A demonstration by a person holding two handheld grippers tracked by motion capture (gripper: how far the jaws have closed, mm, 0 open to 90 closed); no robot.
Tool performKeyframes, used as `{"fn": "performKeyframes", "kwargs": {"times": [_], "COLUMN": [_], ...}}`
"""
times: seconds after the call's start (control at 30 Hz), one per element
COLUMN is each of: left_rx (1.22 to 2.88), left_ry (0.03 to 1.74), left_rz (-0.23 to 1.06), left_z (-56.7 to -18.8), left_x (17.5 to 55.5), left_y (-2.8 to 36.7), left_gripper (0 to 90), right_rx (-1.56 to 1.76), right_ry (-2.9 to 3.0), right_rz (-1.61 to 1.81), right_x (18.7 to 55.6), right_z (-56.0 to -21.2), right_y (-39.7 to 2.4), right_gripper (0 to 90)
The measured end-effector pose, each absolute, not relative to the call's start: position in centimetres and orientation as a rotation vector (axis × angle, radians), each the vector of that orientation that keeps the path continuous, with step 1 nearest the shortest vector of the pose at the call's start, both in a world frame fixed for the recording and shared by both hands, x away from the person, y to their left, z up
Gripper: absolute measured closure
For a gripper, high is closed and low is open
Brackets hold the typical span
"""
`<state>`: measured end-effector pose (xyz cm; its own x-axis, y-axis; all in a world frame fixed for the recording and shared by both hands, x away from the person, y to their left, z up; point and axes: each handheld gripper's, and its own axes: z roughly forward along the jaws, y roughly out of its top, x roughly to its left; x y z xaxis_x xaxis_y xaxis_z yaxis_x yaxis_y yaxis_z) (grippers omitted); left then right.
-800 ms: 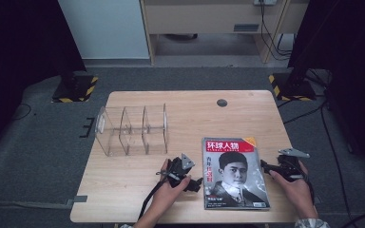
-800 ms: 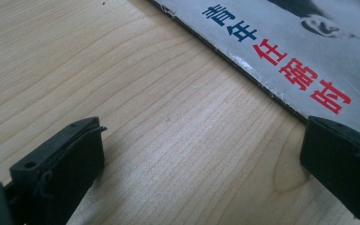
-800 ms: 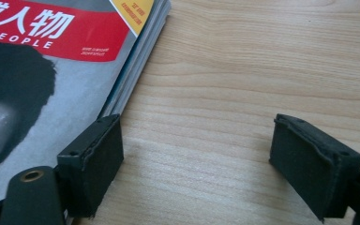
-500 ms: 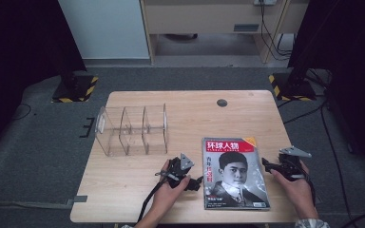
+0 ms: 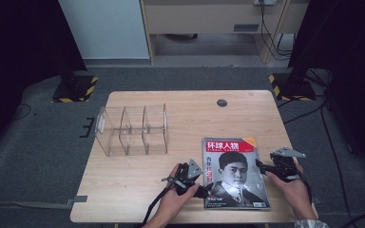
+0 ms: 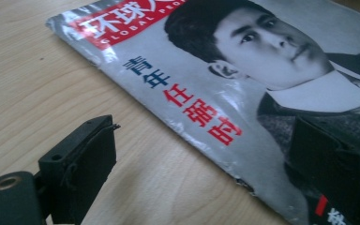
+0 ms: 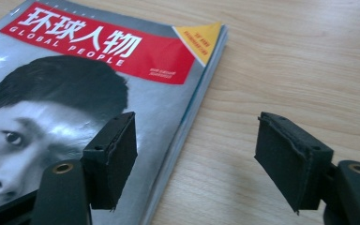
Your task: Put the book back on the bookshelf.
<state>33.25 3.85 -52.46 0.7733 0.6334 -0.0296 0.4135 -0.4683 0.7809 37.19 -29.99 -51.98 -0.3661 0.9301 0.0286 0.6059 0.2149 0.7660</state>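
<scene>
A magazine (image 5: 235, 171) with a red title band and a portrait cover lies flat on the wooden table (image 5: 133, 194), near the front right. My left gripper (image 5: 195, 175) sits low at its left edge. In the left gripper view the left gripper (image 6: 206, 131) is open: one jaw is over bare wood, the other over the magazine (image 6: 243, 70). My right gripper (image 5: 265, 167) is at the magazine's right edge. In the right gripper view the right gripper (image 7: 194, 122) is also open, straddling the edge of the magazine (image 7: 98, 70), with nothing pinched.
A clear acrylic organizer (image 5: 132, 130) with several compartments stands at the table's left middle. A dark round grommet (image 5: 222, 102) sits near the far edge. Bare wood lies between the organizer and the magazine. The front table edge is close behind both hands.
The left gripper has edged slightly toward the magazine's left edge. The right gripper has barely moved.
</scene>
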Motion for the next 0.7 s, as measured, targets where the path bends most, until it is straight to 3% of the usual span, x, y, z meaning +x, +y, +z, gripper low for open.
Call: {"fn": "performKeyframes", "kwargs": {"times": [0.37, 0.7], "left_rx": [2.150, 2.192], "left_ry": [0.713, 0.650], "left_rz": [0.300, 0.263], "left_z": [-52.5, -53.1], "left_x": [32.4, 32.2], "left_y": [2.5, 1.2], "left_gripper": [8.8, 11.7], "right_rx": [1.412, 1.385], "right_ry": [2.161, 2.210], "right_rz": [1.006, 1.010], "right_x": [37.2, 37.4], "right_z": [-52.8, -53.4], "right_y": [-28.5, -27.9], "right_gripper": [20.8, 20.4]}}
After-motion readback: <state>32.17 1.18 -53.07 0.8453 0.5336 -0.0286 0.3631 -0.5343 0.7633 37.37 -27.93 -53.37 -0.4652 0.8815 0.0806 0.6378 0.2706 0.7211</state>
